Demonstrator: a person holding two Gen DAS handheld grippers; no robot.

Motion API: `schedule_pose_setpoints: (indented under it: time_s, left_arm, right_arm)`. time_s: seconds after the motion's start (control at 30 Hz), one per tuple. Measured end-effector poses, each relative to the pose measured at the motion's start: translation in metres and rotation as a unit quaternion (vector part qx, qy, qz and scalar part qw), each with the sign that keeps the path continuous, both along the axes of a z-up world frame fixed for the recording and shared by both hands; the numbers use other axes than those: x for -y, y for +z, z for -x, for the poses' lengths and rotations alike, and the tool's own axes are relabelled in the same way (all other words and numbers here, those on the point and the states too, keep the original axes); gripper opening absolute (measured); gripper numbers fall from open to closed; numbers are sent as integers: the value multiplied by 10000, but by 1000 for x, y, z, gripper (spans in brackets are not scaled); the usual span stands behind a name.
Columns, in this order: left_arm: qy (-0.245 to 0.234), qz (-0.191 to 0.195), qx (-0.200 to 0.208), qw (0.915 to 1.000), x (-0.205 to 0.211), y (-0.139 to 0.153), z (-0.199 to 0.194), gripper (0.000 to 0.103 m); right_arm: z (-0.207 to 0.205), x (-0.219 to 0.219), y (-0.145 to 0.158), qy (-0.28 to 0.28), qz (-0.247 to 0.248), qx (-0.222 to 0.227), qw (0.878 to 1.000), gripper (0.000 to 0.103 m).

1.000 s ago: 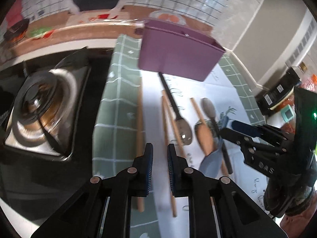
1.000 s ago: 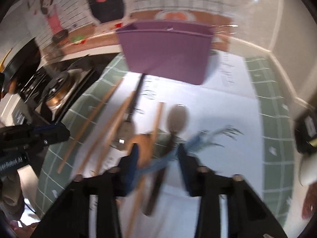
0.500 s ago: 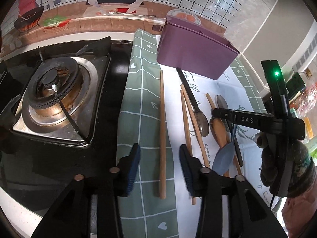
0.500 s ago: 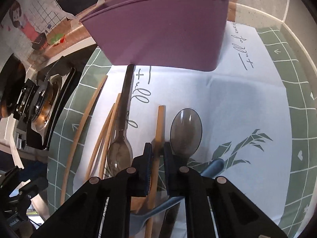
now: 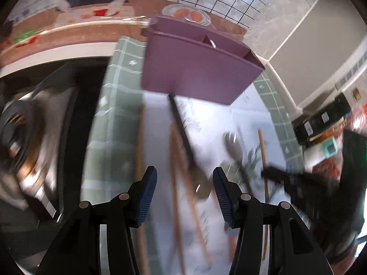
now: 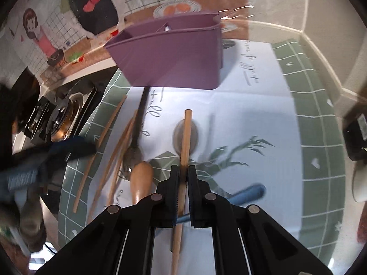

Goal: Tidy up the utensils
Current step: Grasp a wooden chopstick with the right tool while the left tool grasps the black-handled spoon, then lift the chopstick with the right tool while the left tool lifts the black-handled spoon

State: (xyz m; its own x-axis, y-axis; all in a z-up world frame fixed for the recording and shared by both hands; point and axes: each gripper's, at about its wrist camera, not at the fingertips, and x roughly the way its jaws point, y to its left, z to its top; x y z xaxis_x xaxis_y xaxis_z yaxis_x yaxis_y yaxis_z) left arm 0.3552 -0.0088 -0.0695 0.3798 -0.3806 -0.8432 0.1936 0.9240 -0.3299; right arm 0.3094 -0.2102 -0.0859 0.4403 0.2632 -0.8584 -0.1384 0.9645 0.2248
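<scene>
Right gripper (image 6: 182, 171) is clamped on one wooden chopstick (image 6: 185, 135), lifted over the cloth (image 6: 252, 119). Left gripper (image 5: 184, 191) is opening, nothing between its pads. Beyond them, chopsticks, spoons (image 6: 135, 153) and a wooden spoon (image 6: 141, 178) lie loose. The purple holder (image 6: 169, 59) stands farthest, apparently empty: sorting barely begun.

Location: domestic kitchen; indicators: gas burner (image 6: 62, 123) set in the counter (image 5: 68, 52); tiled wall (image 5: 229, 2) behind; purple utensil holder (image 6: 169, 59) on a printed cloth (image 6: 252, 119); wooden chopsticks (image 6: 107, 137) and spoons (image 6: 133, 153) laid out.
</scene>
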Motion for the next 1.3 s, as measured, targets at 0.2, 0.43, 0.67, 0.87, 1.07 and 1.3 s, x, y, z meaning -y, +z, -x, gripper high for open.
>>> schedule_pose_setpoints:
  time_s: [0.2, 0.43, 0.67, 0.87, 1.07, 1.3]
  left_arm:
    - [162, -285, -783, 9964, 26, -18, -79, 51]
    - [382, -976, -1255, 9865, 41, -38, -120, 40]
    - [68, -1063, -837, 9908, 53, -39, -108, 13]
    - [73, -672, -63, 9977, 27, -16, -51, 13]
    - [259, -258, 640, 9973, -1, 20, 6, 13]
    - [349, 12, 924, 9951, -27, 40, 43, 13]
  right_arm:
    - [7, 9, 3, 45, -80, 150, 9998, 7]
    - [6, 15, -3, 71, -254, 168, 9995, 8]
    - [5, 21, 3, 48, -27, 283, 9996, 10]
    - [4, 17, 5, 254, 73, 268, 9993, 21]
    - [-16, -1, -13, 379, 230, -1, 9990, 21]
    - [-31, -3, -34, 176, 430, -325, 9984, 22]
